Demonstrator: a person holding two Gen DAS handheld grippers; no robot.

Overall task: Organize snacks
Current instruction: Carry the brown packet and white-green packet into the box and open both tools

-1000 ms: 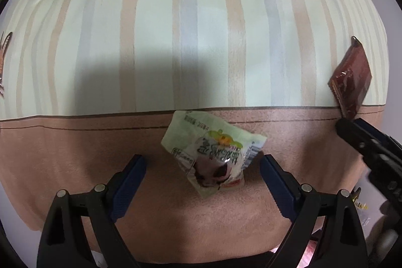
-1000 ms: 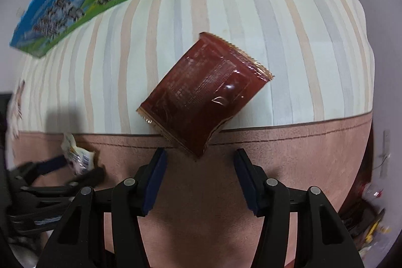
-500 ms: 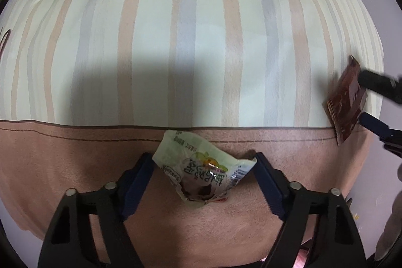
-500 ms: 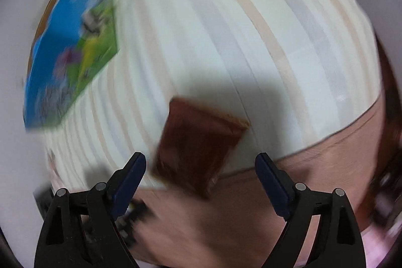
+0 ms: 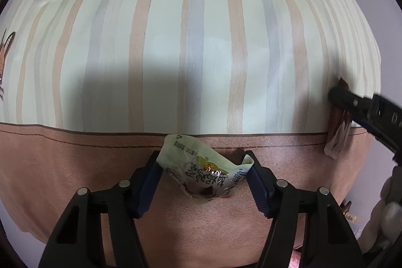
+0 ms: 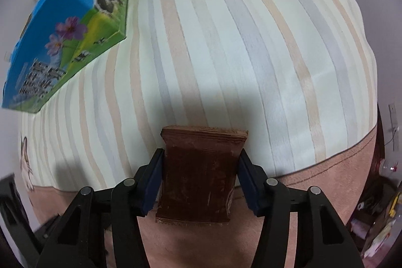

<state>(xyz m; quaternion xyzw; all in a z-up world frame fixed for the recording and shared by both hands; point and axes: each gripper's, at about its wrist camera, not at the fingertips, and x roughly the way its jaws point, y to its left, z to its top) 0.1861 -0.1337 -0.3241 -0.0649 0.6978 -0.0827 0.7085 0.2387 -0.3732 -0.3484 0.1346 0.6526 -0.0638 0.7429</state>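
both grippers are at the grasping step. the left gripper [image 5: 203, 173] has its jaws closed against the two sides of the pale green snack packet [image 5: 204, 171], which lies on the brown border of the striped cloth [image 5: 201, 54]. the right gripper [image 6: 199, 173] pinches the brown snack packet [image 6: 198, 175] by its sides. next, i think both must lift and carry the packets toward the milk carton box [image 6: 67, 42], with a steady grip.

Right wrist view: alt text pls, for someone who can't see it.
The right gripper has its blue-padded fingers pressed against both sides of a dark brown snack packet, seen end-on over a striped cream cloth with a brown border. A blue and green milk carton box printed with cows and flowers sits at upper left.
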